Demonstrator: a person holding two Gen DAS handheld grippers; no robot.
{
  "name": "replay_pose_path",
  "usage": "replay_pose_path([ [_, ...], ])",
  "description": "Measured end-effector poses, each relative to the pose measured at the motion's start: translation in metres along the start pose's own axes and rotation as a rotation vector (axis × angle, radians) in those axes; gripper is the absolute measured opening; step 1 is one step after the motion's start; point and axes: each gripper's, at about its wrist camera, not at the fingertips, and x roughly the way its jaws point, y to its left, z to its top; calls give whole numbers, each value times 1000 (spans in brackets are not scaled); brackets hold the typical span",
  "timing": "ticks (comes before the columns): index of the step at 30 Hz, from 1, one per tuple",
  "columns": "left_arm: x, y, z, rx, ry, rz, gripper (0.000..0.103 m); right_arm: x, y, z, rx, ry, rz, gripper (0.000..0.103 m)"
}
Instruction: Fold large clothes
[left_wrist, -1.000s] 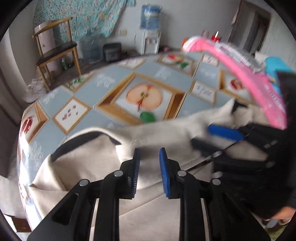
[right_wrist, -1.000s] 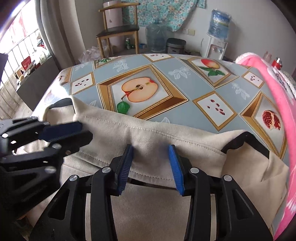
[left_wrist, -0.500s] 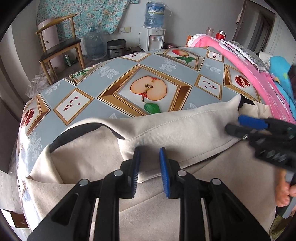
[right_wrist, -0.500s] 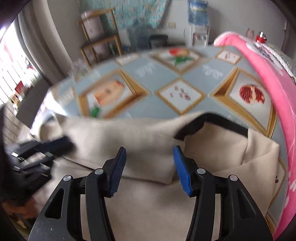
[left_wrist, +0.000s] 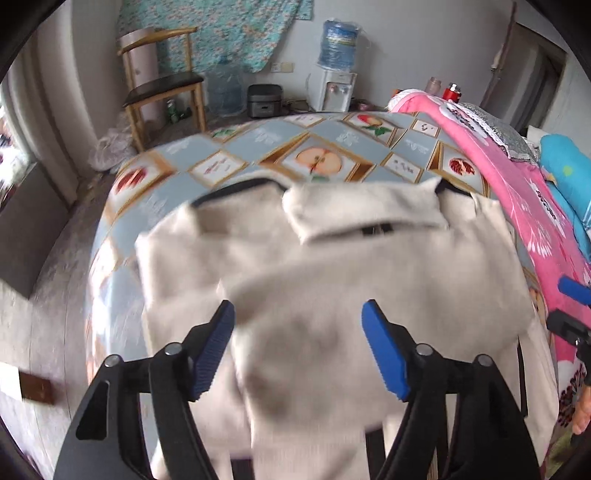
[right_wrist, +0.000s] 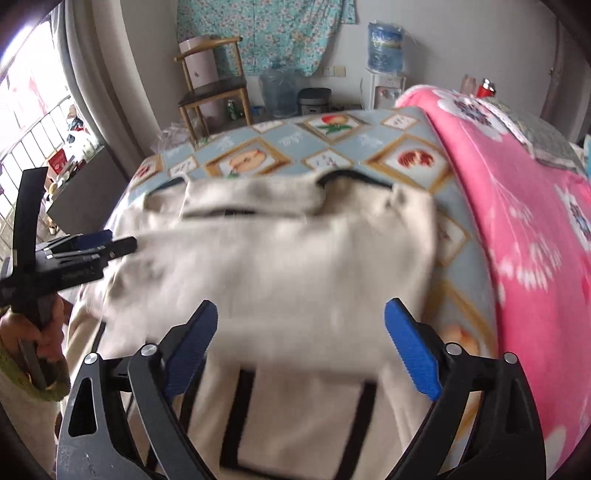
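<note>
A cream garment with black trim (left_wrist: 332, 280) lies folded on the fruit-patterned table (left_wrist: 280, 140); it also shows in the right wrist view (right_wrist: 288, 258), with black stripes near its front end. My left gripper (left_wrist: 299, 343) is open and empty, raised above the garment's near part. My right gripper (right_wrist: 301, 343) is open and empty, also above the near part. Each gripper shows at the edge of the other's view, the right one (left_wrist: 574, 306) and the left one (right_wrist: 88, 247). Both views are blurred by motion.
A pink flowered blanket (right_wrist: 517, 221) lies along the table's right side, with a blue pillow (left_wrist: 565, 177) beyond. A wooden chair (left_wrist: 162, 88), water bottles and a dispenser (left_wrist: 332, 85) stand behind the table. The table's left edge drops to the floor.
Both grippers have opened wide, let go of the garment's folded edge, and pulled back and up. The cream fabric now lies folded over on itself.
</note>
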Motion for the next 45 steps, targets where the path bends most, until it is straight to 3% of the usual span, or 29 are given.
replay_pose_path([
  [3,-21,3,-51,-55,34,-24,74,-20,7,-48,12,33,-4,93],
  [7,-47,-3,-115,-49,50,-2,77,-28,23,-102,23,96,-19,93],
  [13,-78,-12,-174,2,30,36,78,-27,45,-145,17,140,-15,93],
  [18,-88,-9,-198,26,6,88,80,-29,59,-162,16,135,-14,93],
  [30,-88,1,-221,10,22,126,81,-22,70,-173,13,124,-30,93],
  [39,-144,35,-255,-14,-118,105,81,-41,60,-171,32,41,31,93],
  [45,-155,55,-295,1,-49,152,81,-31,37,-183,92,44,58,93],
])
